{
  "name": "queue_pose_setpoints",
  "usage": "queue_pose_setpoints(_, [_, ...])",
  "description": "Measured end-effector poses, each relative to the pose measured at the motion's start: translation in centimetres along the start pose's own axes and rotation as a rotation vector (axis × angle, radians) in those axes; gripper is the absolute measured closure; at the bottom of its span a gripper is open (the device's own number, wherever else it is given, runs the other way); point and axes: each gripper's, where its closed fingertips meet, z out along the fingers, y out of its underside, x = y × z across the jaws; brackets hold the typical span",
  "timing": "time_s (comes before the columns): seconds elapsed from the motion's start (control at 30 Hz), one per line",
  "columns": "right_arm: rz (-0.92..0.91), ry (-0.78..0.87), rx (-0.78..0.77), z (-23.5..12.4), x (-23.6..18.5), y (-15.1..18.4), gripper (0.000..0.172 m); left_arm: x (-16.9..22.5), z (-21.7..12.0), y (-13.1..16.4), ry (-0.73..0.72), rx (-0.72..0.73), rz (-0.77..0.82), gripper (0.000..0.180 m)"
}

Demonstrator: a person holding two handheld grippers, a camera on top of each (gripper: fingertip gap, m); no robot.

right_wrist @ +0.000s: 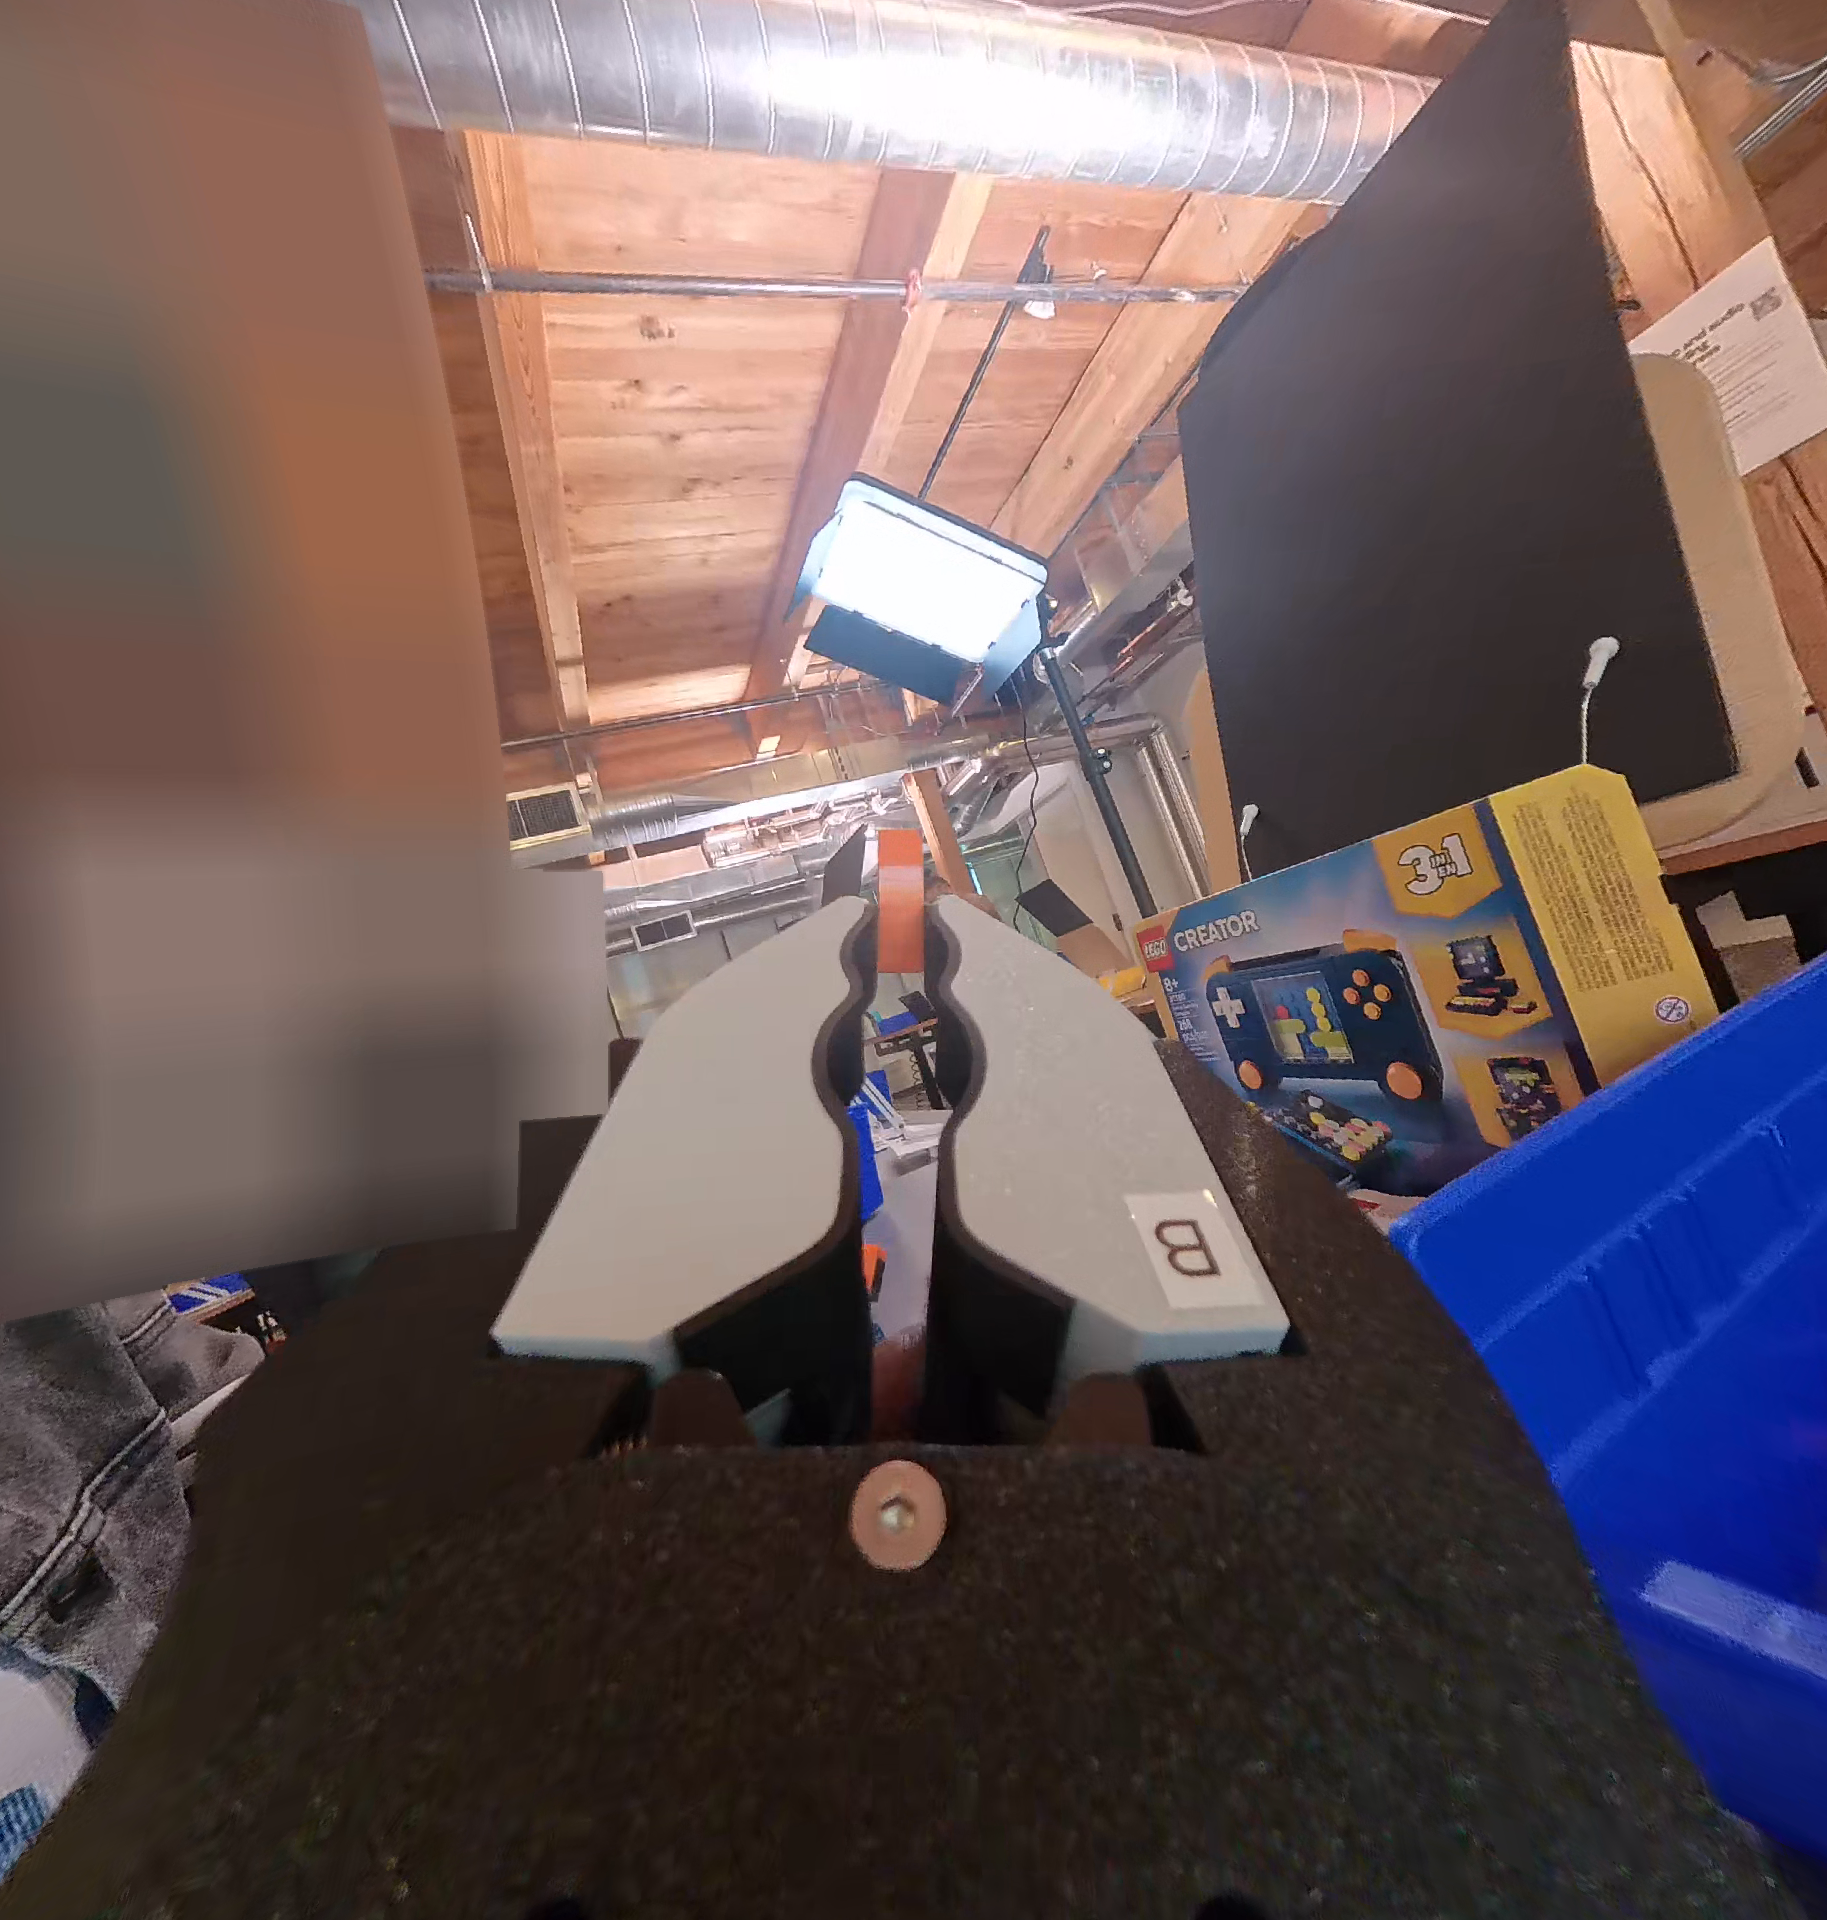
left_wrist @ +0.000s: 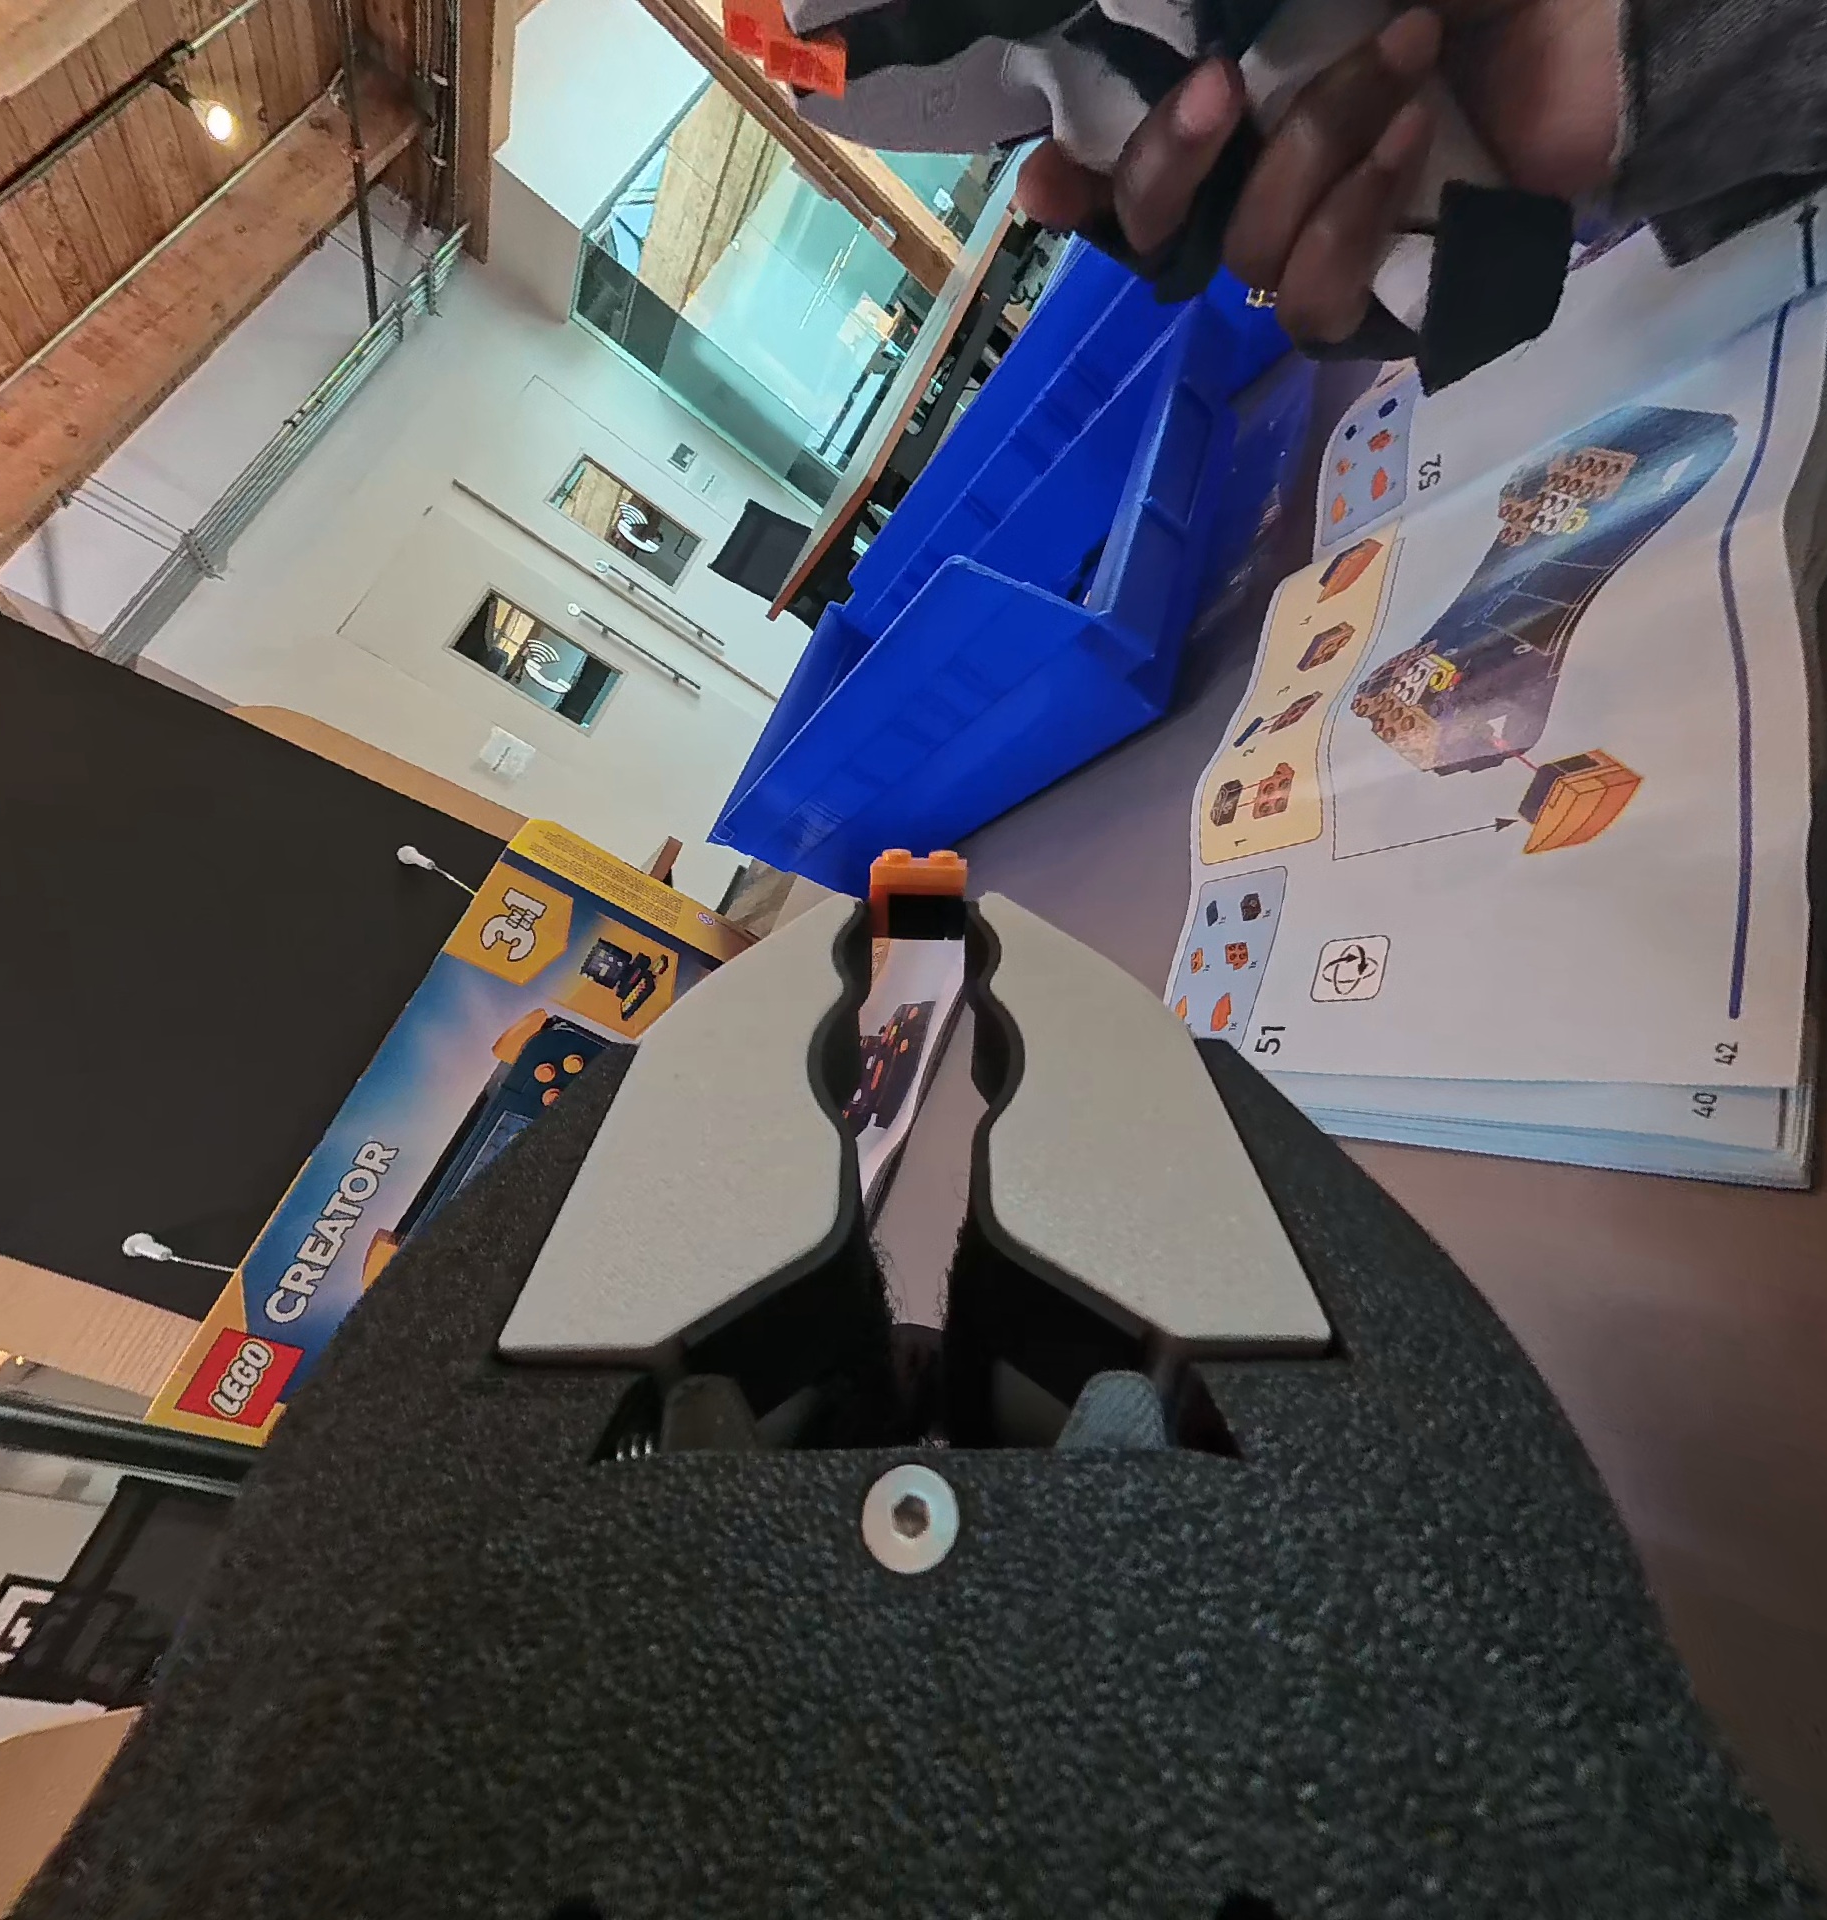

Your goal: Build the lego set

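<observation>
So my left gripper [left_wrist: 917,914] has its two grey fingertips squeezed onto a small orange plastic toy brick [left_wrist: 915,873] with two studs on top and a black block tucked under it; the studs poke out just past the tips, and the jaws are only a narrow way apart, as wide as the brick. It's hovering over the grey tabletop [left_wrist: 1096,862], tilted hard so the room looks sideways, with the open building-instruction booklet [left_wrist: 1491,727] lying flat to the right, a stack of blue plastic bins [left_wrist: 992,644] behind the brick, and the colourful cardboard toy box [left_wrist: 452,1039] off to the left. My right gripper [right_wrist: 901,914] is aimed way up toward the wooden ceiling, and it's pinching a thin orange plastic plate piece [right_wrist: 900,894] edge-on, jaws nearly shut around it, the piece sticking up beyond the tips. Next to it on the right sit the same toy box [right_wrist: 1408,997] and a blue bin [right_wrist: 1667,1299]. In the left view my hand [left_wrist: 1304,177] on that other gripper shows at the top, over the booklet.
</observation>
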Motion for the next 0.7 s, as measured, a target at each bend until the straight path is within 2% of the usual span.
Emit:
queue_pose_setpoints(0.23, [-0.1,0.006,-0.041,0.2,-0.6,0.4,0.164,0.1,1.1,-0.2,0.0,-0.004,0.019,0.164])
queue_pose_setpoints(0.47, [-0.058,0.015,0.002,-0.2,-0.2,-0.3,0.164,0.1,1.8,-0.7,0.004,0.015,-0.011,0.165])
queue_pose_setpoints(0.7, [-0.085,0.011,-0.066,0.4,-0.5,1.0,0.164,-0.3,1.6,-0.9,0.01,0.046,-0.089,0.165])
